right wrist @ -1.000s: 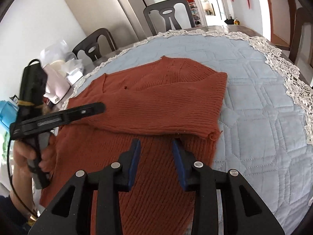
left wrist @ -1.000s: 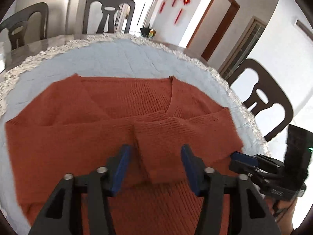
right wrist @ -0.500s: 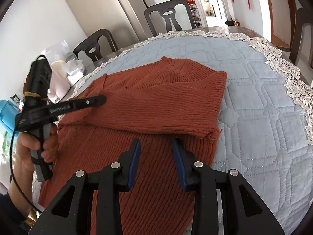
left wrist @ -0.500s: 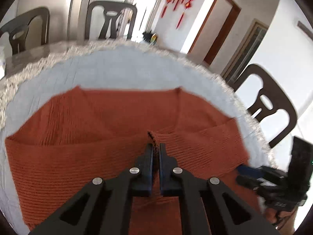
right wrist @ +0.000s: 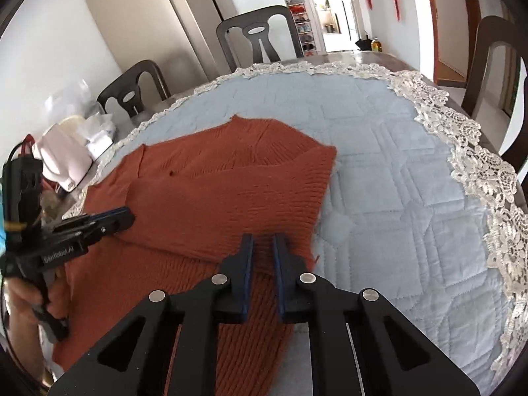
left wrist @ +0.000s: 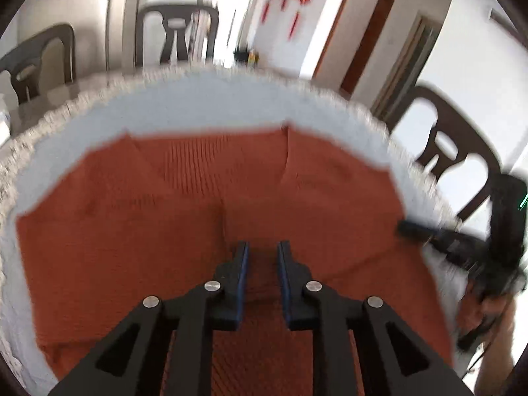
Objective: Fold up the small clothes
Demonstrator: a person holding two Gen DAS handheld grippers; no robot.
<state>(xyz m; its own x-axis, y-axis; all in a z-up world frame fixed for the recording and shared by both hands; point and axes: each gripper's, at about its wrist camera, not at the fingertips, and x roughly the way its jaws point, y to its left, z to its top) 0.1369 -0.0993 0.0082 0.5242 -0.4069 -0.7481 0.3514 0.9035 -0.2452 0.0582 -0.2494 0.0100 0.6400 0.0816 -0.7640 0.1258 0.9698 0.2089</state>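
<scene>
A rust-orange knit sweater (left wrist: pixel 184 211) lies flat on the quilted blue cloth, both sleeves folded across its chest; it also shows in the right wrist view (right wrist: pixel 231 198). My left gripper (left wrist: pixel 262 247) hovers over the sweater's middle, just below the sleeve cuffs, jaws a narrow gap apart and holding nothing. It also shows in the right wrist view (right wrist: pixel 112 219) at the sweater's left side. My right gripper (right wrist: pixel 263 241) sits at the lower edge of the folded sleeve, jaws narrowly parted over the knit. It also shows in the left wrist view (left wrist: pixel 419 229), blurred.
The quilted blue cloth (right wrist: pixel 396 171) with a white lace rim (right wrist: pixel 475 151) covers the table. Dark chairs (right wrist: pixel 260 39) stand around it. White bags and a pink-white object (right wrist: pixel 66 155) sit at the table's left edge.
My left gripper shut on the sleeve cuffs half a second ago, and has since opened slightly and pulled back. My right gripper's jaws have narrowed and moved forward to the sleeve edge.
</scene>
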